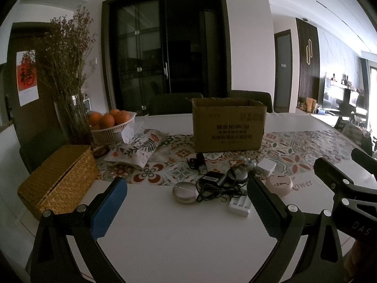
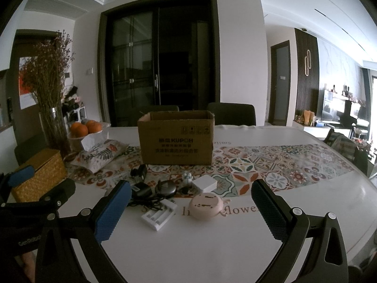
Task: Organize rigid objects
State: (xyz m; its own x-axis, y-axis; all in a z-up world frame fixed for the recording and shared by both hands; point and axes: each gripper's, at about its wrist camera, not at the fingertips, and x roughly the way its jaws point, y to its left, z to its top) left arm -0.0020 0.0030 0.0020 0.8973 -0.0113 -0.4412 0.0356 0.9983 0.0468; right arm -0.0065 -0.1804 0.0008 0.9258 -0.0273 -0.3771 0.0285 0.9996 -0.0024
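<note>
A pile of small items lies on the white table in front of an open cardboard box: a pink round device, a white battery charger, a black adapter with tangled cable, a beige round case, a white cube charger, a dark round disc and a small figurine. My left gripper is open and empty, just short of the pile. My right gripper is open and empty, with the pink device between its fingertips' line.
A woven yellow box stands at the left. Behind it are a floral tissue pouch, a basket of oranges and a vase of dried flowers. A patterned runner crosses the table. Chairs stand behind the box.
</note>
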